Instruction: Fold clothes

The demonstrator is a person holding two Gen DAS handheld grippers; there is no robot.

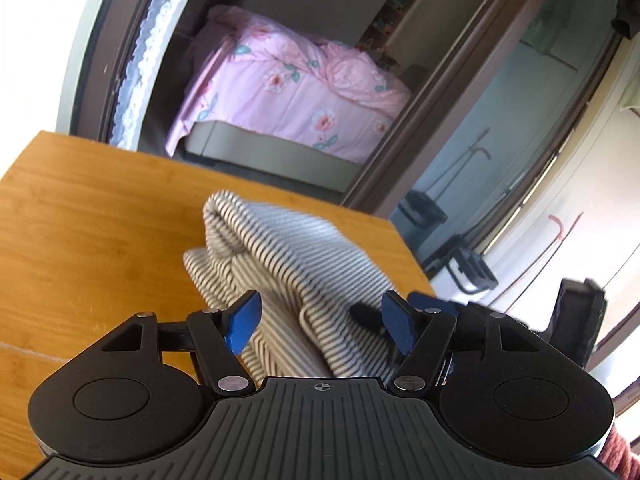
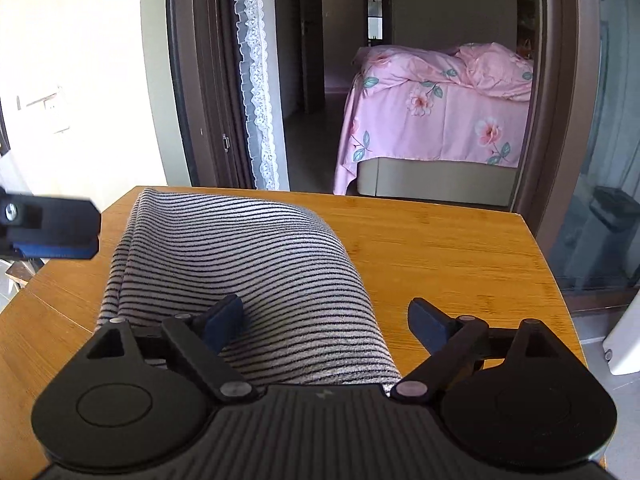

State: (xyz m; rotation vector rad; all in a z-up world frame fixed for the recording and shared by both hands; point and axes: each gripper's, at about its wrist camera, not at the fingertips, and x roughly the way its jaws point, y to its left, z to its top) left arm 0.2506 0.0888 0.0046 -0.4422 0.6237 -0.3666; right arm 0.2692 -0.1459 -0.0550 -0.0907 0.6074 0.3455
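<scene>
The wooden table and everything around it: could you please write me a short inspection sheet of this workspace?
Surface: wooden table, bare wood around the garment.
Job's things: striped garment, bunched, partly folded, lying on the table.
Clutter: nothing seen on the table.
Grippers: left tool open, fingers either side of the cloth; right tool open over the garment's near edge.
Cables: nothing seen.
Surroundings: doorway, lace curtain, bed with pink floral cover.

free: bare table (image 2: 460, 240) right of striped garment (image 2: 240, 260) | obstacle: garment mound mid-table
</scene>
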